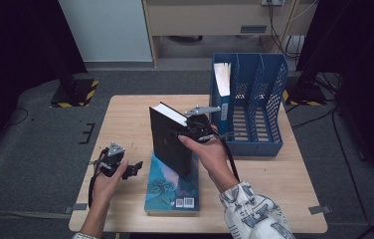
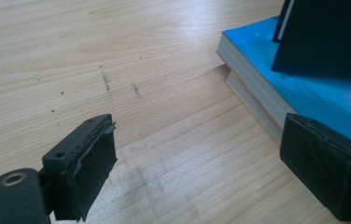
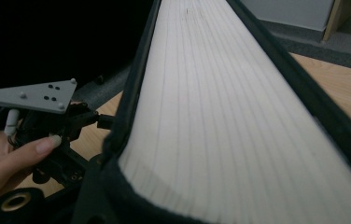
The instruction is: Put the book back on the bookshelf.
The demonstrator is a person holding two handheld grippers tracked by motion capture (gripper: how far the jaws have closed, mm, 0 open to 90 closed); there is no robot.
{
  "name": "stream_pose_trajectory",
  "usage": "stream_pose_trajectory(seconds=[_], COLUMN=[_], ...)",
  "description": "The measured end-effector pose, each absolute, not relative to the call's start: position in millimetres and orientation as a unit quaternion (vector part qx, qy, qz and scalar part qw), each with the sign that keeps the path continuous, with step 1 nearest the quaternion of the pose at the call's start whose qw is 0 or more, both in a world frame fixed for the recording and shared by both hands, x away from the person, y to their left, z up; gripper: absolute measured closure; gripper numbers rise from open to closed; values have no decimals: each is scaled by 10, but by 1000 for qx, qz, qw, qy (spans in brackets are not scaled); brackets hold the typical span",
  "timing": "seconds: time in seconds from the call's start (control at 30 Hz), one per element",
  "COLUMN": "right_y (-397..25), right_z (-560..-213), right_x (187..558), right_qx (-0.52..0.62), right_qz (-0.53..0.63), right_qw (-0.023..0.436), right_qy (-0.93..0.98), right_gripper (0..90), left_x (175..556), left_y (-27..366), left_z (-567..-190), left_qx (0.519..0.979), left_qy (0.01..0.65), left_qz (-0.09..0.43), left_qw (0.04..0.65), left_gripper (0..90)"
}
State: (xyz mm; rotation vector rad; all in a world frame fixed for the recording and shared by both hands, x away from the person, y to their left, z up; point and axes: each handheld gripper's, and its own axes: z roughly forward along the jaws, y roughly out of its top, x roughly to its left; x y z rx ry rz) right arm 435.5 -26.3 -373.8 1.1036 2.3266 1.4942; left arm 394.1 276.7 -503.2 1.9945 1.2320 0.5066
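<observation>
We hold the black book (image 1: 171, 139) upright in our right gripper (image 1: 198, 130); the left gripper (image 2: 201, 163) rests wide open near the surface's (image 1: 125, 119) front-left corner.

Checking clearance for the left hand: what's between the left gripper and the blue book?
Bare wooden table. In the left gripper view, nothing lies between the open left gripper and the blue book, whose edge sits beside the right-hand pad.

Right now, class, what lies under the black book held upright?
Under the black book, gripped by the right hand-held gripper, lies a blue book on the table. The left gripper view shows another book beneath; its cover is hidden.
</observation>
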Motion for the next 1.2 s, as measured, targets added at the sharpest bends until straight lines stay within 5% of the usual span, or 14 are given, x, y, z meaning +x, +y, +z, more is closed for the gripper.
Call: stream_pose_trajectory(seconds=[1.2], right_y=[-473], right_z=[-3505], right_x=[4245], right_qx=[393], right_qz=[492], right_qw=[84], right_qy=[772], right_gripper=[530], left_x=[4004], left_y=[2841], left_z=[-5177], left_qx=[777], left_qy=[500], left_qz=[189], left_qw=[333], left_gripper=[91])
